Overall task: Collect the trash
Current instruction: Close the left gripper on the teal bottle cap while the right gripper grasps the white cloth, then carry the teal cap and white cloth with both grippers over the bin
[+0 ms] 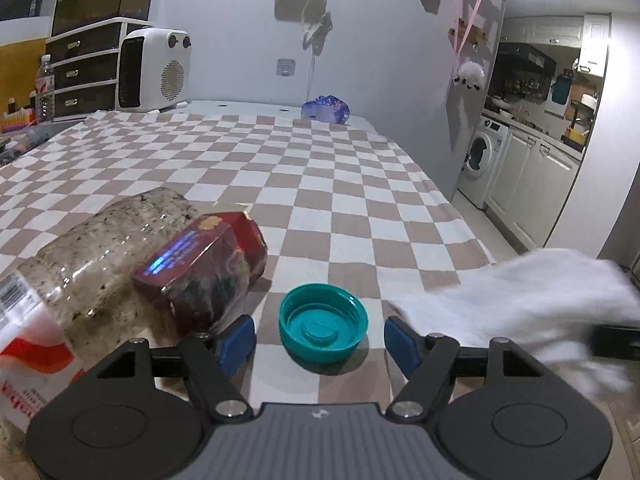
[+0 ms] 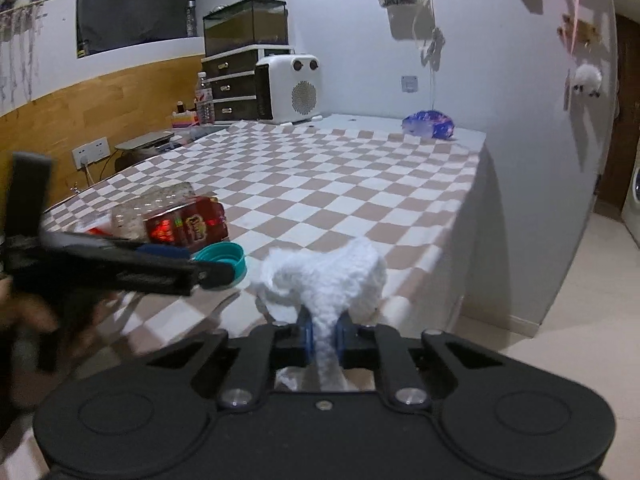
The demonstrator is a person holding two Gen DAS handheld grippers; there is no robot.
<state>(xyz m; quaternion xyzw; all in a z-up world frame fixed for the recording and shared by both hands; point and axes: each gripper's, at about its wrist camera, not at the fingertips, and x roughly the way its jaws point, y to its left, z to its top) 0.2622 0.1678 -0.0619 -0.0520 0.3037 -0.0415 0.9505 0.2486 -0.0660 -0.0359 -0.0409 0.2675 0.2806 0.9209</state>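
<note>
Right tool (image 2: 325, 334) clenched on white tissue (image 2: 332, 276), wad bunched just ahead of tips. Left tool (image 1: 320, 338) released, teal cap (image 1: 323, 322) between pads on desk (image 1: 280, 184); bottle (image 1: 132, 264) lying front-left.

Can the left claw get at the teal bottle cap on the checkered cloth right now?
Probably yes. The left claw is open with the cap lying rim-up between its fingers, nothing over it. The bottle lies close on one side, and the tissue sits on the other.

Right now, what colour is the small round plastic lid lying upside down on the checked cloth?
Teal; the round plastic lid shows best in the left wrist view.
</note>
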